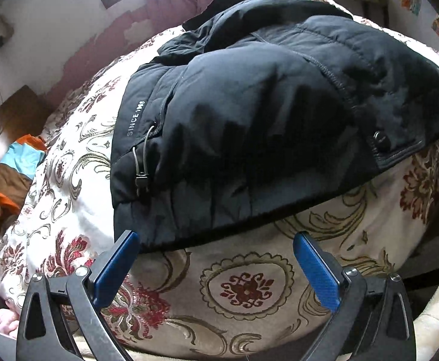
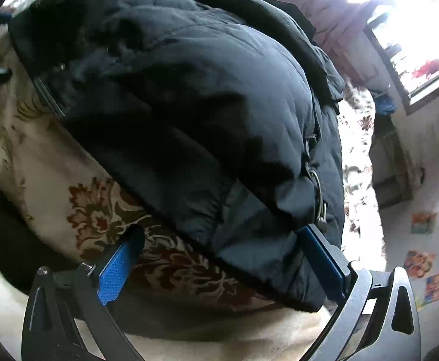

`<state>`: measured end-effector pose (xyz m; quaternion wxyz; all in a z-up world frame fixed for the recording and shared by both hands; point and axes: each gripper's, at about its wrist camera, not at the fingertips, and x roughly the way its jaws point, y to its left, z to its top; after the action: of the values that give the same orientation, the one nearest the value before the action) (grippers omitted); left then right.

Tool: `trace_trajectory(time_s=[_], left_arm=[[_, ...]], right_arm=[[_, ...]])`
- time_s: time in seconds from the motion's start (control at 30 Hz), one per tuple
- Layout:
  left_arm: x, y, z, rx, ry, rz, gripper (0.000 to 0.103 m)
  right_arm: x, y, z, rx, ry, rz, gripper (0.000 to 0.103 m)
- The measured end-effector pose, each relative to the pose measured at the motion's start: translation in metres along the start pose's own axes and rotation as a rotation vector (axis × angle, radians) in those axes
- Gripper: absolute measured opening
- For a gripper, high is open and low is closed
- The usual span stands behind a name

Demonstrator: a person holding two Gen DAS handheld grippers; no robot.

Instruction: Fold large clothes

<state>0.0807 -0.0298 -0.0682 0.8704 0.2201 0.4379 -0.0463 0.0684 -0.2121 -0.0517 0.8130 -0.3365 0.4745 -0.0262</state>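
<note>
Left wrist: left hand-held gripper released near folded jacket; right hand-held gripper released too

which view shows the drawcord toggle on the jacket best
The left wrist view: the drawcord toggle hangs in plain sight on the jacket, cord loop and lettering sharp beside it. In the right wrist view the cord sits at the jacket's far edge, dark and partly blurred; the toggle is hard to make out.
</note>
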Motion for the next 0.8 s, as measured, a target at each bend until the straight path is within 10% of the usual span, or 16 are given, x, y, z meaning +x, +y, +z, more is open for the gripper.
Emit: trace_trajectory(time_s=[0.33, 0.8], left_arm=[[0.008, -0.002, 0.002, -0.005, -0.013, 0.012, 0.103], [-0.007, -0.01, 0.002, -0.005, -0.149, 0.02, 0.103]], right_arm=[[0.01, 0.013, 0.022, -0.04, -0.039, -0.166, 0.101], [-0.034, -0.044, 0.009, 0.313, -0.439, -0.102, 0.101]])
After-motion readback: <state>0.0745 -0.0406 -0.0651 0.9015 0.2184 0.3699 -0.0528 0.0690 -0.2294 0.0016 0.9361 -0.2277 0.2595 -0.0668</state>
